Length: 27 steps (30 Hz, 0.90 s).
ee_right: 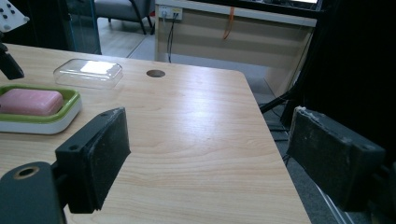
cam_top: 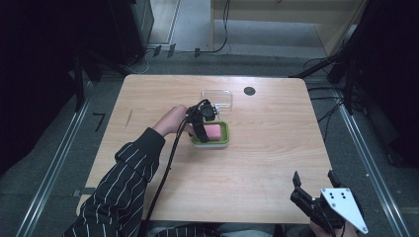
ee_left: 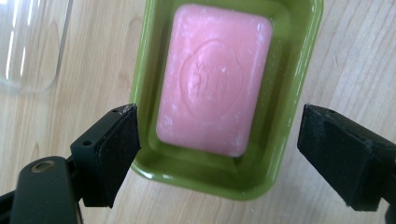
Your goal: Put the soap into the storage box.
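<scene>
A pink bar of soap (ee_left: pixel 212 79) lies in a green soap dish (ee_left: pixel 285 93) with a white base, near the middle of the wooden table (cam_top: pixel 257 158). My left gripper (ee_left: pixel 219 158) hovers right over the dish's near end, pointing down, its jaws open on either side of the dish and not pressing it. From the high view the left gripper (cam_top: pixel 203 117) sits at the dish's left end, above the soap (cam_top: pixel 214 132). My right gripper (cam_top: pixel 314 177) stands open and empty at the table's near right corner, and the right gripper view (ee_right: pixel 205 149) looks across toward the dish (ee_right: pixel 60 116).
A clear plastic lid (cam_top: pixel 217 96) lies just behind the dish, also seen as the lid (ee_right: pixel 88 72) and the lid (ee_left: pixel 28 46). A round dark cable hole (cam_top: pixel 249 91) sits at the back of the table. The table's right edge drops to grey floor.
</scene>
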{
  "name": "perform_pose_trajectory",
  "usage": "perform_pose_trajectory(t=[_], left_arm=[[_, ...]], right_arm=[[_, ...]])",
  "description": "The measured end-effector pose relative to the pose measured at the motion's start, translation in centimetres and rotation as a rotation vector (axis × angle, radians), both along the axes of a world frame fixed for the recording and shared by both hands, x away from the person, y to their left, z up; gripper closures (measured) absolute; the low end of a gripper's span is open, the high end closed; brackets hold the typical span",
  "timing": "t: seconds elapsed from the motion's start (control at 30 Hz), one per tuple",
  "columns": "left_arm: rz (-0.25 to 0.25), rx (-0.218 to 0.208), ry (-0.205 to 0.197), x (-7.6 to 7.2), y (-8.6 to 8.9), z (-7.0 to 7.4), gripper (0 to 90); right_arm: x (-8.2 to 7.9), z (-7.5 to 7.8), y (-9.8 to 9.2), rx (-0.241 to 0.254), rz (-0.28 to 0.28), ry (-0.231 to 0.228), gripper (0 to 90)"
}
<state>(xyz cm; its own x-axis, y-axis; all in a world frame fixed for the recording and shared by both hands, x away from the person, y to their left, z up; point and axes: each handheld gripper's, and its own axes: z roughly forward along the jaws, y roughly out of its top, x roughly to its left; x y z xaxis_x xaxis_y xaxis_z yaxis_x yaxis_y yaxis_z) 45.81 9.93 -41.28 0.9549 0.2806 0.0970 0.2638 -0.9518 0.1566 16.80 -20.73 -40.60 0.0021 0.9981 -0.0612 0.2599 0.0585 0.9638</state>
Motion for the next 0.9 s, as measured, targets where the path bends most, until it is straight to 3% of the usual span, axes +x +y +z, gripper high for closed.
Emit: perform_pose_trajectory(t=[0.33,0.53,0.9], left_arm=[[0.085,0.028,-0.005,-1.4,1.3,0.3,9.8],[0.13,0.018,-0.003,-2.4,2.3,0.6,9.2],[0.181,0.034,-0.024,-4.6,4.0,0.9,8.7]], right_arm=[[0.4,0.0,0.3,0.004,0.016,-0.001,12.7],[0.6,0.0,0.4,0.002,0.028,-0.001,12.7],[0.8,0.0,0.6,0.003,0.037,-0.004,12.7]])
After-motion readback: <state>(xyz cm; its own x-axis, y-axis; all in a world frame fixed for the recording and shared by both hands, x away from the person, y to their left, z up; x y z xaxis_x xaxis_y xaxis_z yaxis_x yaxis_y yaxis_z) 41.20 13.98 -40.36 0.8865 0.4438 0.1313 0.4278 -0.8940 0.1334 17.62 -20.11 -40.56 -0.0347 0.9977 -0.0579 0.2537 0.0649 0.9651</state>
